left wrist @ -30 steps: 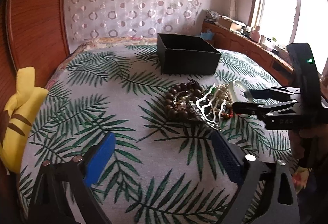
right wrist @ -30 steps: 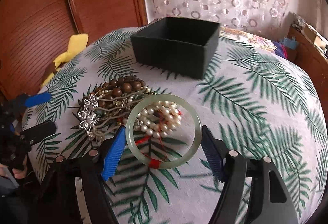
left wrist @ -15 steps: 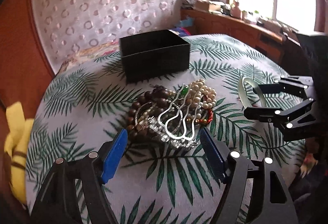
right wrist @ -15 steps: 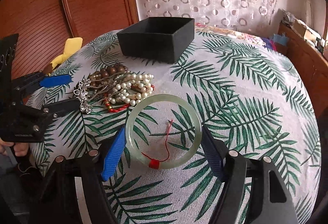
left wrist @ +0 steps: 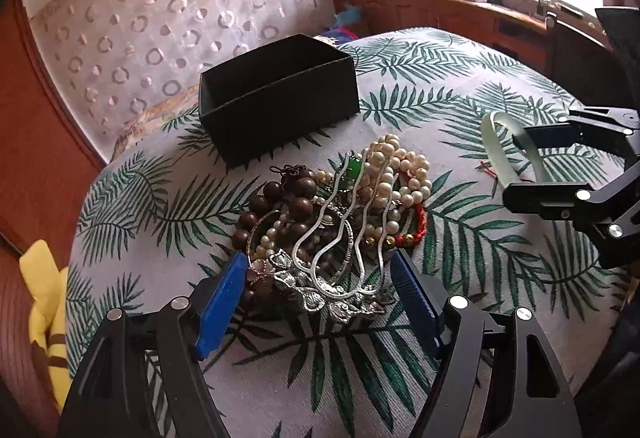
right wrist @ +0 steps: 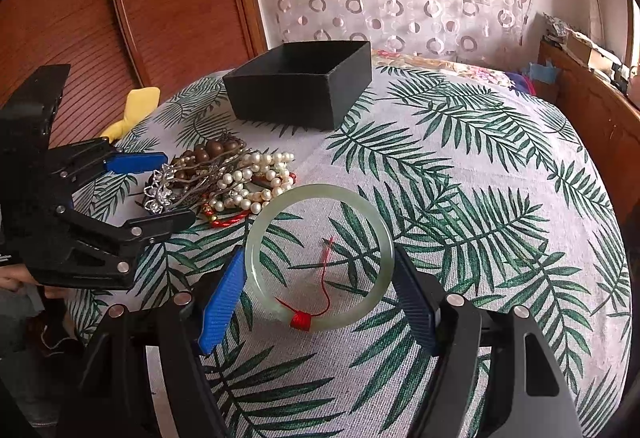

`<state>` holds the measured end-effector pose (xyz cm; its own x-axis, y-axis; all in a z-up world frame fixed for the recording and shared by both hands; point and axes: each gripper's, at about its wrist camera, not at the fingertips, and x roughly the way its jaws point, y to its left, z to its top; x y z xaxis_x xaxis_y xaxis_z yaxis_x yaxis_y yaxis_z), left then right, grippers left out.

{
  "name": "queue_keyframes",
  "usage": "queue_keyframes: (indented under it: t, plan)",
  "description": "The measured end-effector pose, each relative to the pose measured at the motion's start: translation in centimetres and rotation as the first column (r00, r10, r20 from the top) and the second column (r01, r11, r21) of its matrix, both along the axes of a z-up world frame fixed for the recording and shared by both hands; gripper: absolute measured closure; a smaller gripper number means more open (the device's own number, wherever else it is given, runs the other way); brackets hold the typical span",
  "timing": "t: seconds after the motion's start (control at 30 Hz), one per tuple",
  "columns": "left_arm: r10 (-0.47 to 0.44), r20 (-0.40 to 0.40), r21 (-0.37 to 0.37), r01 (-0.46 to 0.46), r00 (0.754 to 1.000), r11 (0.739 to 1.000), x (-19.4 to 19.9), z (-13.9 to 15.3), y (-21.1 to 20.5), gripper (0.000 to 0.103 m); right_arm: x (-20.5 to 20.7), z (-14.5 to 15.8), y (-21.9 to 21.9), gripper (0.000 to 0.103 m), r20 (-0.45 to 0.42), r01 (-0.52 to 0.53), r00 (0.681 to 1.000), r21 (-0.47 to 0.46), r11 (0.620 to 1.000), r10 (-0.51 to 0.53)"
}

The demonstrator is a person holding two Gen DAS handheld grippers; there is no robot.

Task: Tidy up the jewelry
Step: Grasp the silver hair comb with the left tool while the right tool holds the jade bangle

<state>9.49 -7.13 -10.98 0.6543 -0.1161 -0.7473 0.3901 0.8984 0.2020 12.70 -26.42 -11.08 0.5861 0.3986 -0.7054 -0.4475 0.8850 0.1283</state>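
A pale green jade bangle (right wrist: 320,258) with a red thread sits between the pads of my right gripper (right wrist: 320,278), which is shut on it, just above the leaf-print cloth. It also shows in the left wrist view (left wrist: 496,153). A heap of jewelry (left wrist: 340,222) lies mid-table: brown wooden beads, pearl strands, a red cord bracelet and a silver hair comb (left wrist: 332,278). My left gripper (left wrist: 320,298) is open, its pads on either side of the comb's flowered end. The open black box (left wrist: 280,97) stands behind the heap.
The table (right wrist: 480,177) wears a leaf-print cloth. A yellow plush toy (left wrist: 44,302) lies at its left edge. Wooden panelling is at the left, a curtain behind, and a wooden sill (left wrist: 440,5) with clutter at the right.
My left gripper has moved forward to the jewelry heap until its pads flank the silver comb. My right gripper has carried the bangle to the right, off the heap.
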Motion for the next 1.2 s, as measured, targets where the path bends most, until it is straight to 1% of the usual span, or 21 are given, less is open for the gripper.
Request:
queue_keyframes:
  t: [0.07,0.13,0.2,0.23,0.37,0.57,0.63,0.73,0.83,0.97,1.07,1.17,1.2]
  plan:
    - [-0.004,0.003,0.018,0.004,1.0,1.0,0.1,-0.1,-0.1,0.032,-0.1,0.0,0.0,0.029,0.0,0.0,1.0,0.003,1.0,0.0]
    - [-0.02,0.012,0.028,0.019,1.0,0.999,-0.1,-0.1,-0.2,0.038,-0.1,0.0,-0.2,0.029,-0.003,0.001,1.0,0.008,1.0,-0.001]
    - [-0.029,0.022,0.05,0.028,0.999,0.998,-0.5,-0.1,-0.1,0.051,0.0,0.0,-0.2,0.029,-0.003,0.002,1.0,0.008,1.0,-0.001]
    - [-0.029,0.017,0.046,0.028,0.999,0.999,-0.6,-0.1,0.0,0.051,0.0,0.0,-0.2,0.029,-0.004,0.001,1.0,0.008,1.0,-0.001]
    - [-0.023,0.002,-0.013,0.023,1.0,1.0,-0.8,0.2,0.9,0.051,0.0,0.0,-0.2,0.029,-0.003,0.005,1.0,0.008,1.0,-0.005]
    - [0.016,0.024,-0.109,-0.013,1.0,0.994,-1.6,1.3,2.4,0.051,-0.1,0.0,-0.2,0.029,-0.002,0.005,1.0,0.006,1.0,-0.005]
    - [0.022,0.027,-0.123,-0.019,0.999,0.992,-1.8,1.6,2.7,0.051,0.0,0.0,-0.1,0.029,-0.001,0.004,1.0,0.001,1.0,-0.004]
    - [0.02,0.027,-0.124,-0.017,0.999,0.992,-2.1,1.9,2.9,0.052,-0.1,0.1,0.1,0.029,0.003,0.002,1.0,-0.013,1.0,-0.002]
    - [0.016,0.034,-0.09,-0.013,0.999,0.996,-2.2,2.2,3.0,0.052,-0.1,0.1,0.2,0.029,0.005,0.002,1.0,-0.022,1.0,-0.002]
    - [0.009,0.015,-0.061,-0.009,1.0,0.998,-2.1,1.9,3.6,0.052,-0.1,0.0,0.2,0.029,0.006,0.002,1.0,-0.022,1.0,-0.002]
    - [-0.001,0.004,-0.094,0.001,1.0,0.996,-2.2,2.2,4.2,0.052,-0.1,0.0,0.2,0.029,0.006,0.003,1.0,-0.023,1.0,-0.003]
    - [0.0,0.009,-0.138,0.001,1.0,0.99,-2.2,3.2,4.7,0.052,-0.1,0.0,0.3,0.029,0.009,0.003,1.0,-0.025,1.0,-0.003]
    - [0.001,0.014,-0.145,0.001,1.0,0.989,-2.3,3.5,4.7,0.054,-0.1,0.0,0.3,0.029,0.009,0.003,1.0,-0.026,1.0,-0.003]
